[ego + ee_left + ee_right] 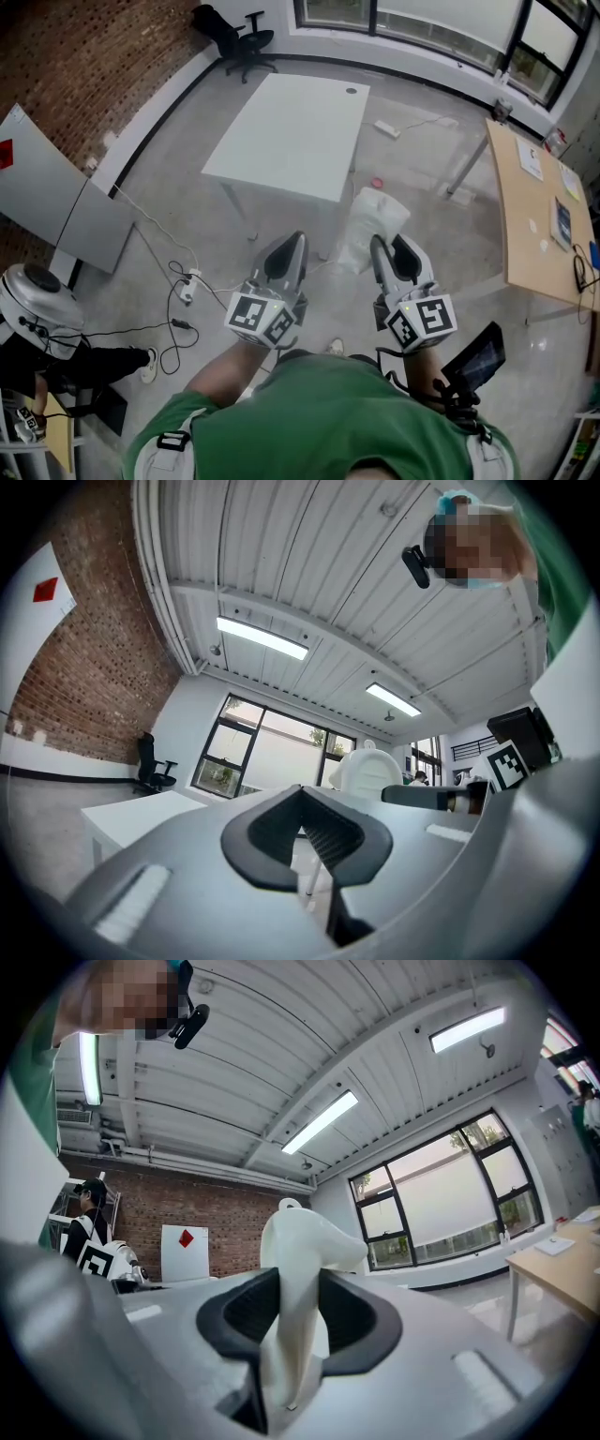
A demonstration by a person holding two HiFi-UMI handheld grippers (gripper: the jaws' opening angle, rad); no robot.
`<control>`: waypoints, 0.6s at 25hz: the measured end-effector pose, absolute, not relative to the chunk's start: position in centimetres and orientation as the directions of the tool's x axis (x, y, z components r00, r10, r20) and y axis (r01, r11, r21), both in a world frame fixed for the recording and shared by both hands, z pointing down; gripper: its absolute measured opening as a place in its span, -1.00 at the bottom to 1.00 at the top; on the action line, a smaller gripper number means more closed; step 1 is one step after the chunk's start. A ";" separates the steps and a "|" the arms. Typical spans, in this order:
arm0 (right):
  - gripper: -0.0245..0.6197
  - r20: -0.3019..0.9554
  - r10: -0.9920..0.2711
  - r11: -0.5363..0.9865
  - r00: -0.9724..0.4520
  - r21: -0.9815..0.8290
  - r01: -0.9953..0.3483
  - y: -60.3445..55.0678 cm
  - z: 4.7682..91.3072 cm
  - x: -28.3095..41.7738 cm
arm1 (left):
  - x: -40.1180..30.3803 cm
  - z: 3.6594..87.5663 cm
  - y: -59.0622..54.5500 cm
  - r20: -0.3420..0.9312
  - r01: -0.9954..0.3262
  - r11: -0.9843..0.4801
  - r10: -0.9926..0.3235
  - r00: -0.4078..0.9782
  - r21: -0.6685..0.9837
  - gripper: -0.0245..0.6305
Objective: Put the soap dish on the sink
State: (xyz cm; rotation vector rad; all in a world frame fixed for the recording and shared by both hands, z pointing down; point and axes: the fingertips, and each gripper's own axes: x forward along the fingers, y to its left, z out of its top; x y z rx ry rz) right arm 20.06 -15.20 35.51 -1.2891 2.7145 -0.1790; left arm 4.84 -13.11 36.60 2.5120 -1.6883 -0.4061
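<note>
The right gripper [382,251] is clamping a milky-white moulded plastic soap dish [367,228] between its pads, the dish jutting forward past the jaw tips and hanging over the bare concrete floor [441,281]. The left gripper [289,251] is holding nothing, its jaws drawn together at the tips. So the pickup is looking done, while the placing is still outstanding: no sink is showing in any view, and the person is probably going to need to find it first. Straight ahead a rectangular white table [291,131] is presenting its near edge and legs, and a long pale wooden desk [534,225] is bounding the right side. Loose black cables [178,295] are trailing across the floor to the left. The widest open room is lying between table and desk.
</note>
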 end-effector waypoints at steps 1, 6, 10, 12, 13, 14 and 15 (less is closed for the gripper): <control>-0.53 -0.069 -0.771 0.635 -0.634 -0.161 -0.755 -15.6 35.5 20.1 | 4.8 36.6 -13.4 -0.172 -0.900 -0.378 -0.922 0.346 0.218 -0.91; -0.53 -0.069 -0.744 0.666 -0.665 -0.163 -0.728 -17.5 35.4 19.1 | 4.2 36.2 -14.6 -0.174 -0.915 -0.345 -0.934 0.313 0.209 -0.91; -0.53 -0.056 -0.723 0.687 -0.689 -0.168 -0.707 -19.0 35.5 16.2 | 1.4 36.0 -15.7 -0.173 -0.925 -0.317 -0.943 0.283 0.210 -0.91; -0.53 -0.052 -0.715 0.694 -0.697 -0.170 -0.699 -19.8 35.8 14.4 | -0.4 36.1 -16.3 -0.174 -0.929 -0.304 -0.947 0.270 0.210 -0.91; -0.53 -0.050 -0.713 0.697 -0.700 -0.170 -0.697 -20.1 35.9 13.6 | -1.2 36.2 -16.6 -0.174 -0.931 -0.300 -0.948 0.266 0.211 -0.91; -0.53 -0.049 -0.712 0.697 -0.700 -0.169 -0.697 -20.5 36.1 12.8 | -2.0 36.4 -16.9 -0.173 -0.931 -0.297 -0.949 0.264 0.211 -0.91; -0.53 -0.049 -0.713 0.695 -0.699 -0.170 -0.698 -20.9 36.2 12.1 | -2.8 36.5 -17.3 -0.172 -0.931 -0.296 -0.949 0.263 0.212 -0.91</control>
